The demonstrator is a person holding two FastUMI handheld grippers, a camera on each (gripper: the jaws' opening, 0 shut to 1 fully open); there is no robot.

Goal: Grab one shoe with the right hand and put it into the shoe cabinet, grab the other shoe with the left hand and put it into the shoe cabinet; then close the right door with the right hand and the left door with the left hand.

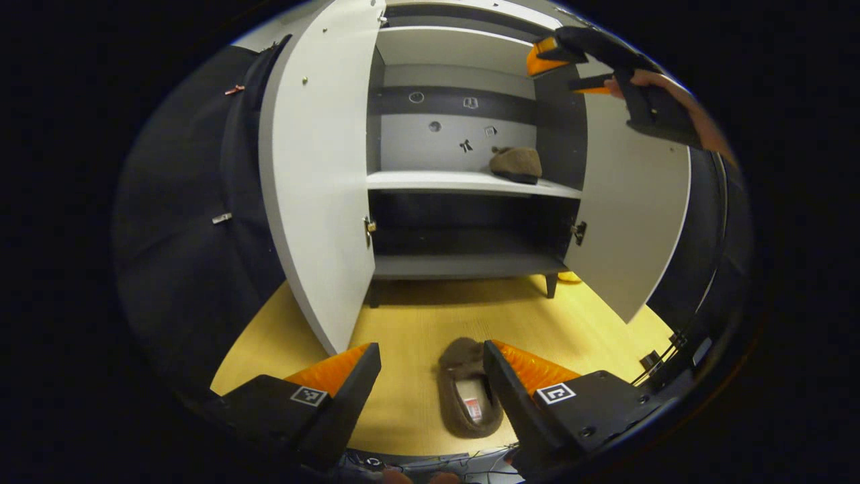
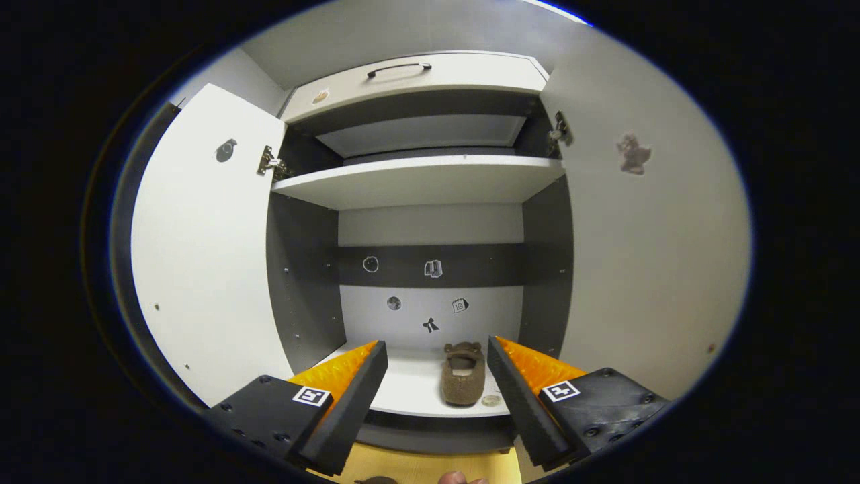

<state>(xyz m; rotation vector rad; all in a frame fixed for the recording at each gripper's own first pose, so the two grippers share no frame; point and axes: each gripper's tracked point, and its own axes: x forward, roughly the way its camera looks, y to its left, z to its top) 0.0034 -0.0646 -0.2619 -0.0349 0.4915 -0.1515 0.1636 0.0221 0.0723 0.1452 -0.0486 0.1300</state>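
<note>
The left gripper point(image 1: 430, 386) is hovering with fingers spread over the second slipper point(image 1: 469, 396) lying on the floor point(image 1: 416, 323) before the cabinet point(image 1: 470, 183). It should be lowering squarely to pinch one side wall. The right gripper point(image 2: 437, 386) is hanging spread and empty before the first slipper point(image 2: 463, 373) on the shelf point(image 2: 416, 400).

Cabinet shelf point(image 2: 416, 400) bearing one shoe point(image 2: 462, 374), wooden floor point(image 1: 416, 323) bearing another shoe point(image 1: 469, 396)

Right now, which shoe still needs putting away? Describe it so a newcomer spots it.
Find the white two-door shoe cabinet, then the yellow wooden floor before it. The brown fuzzy slipper lies there between the left tongs, unlike its twin on the shelf.
</note>
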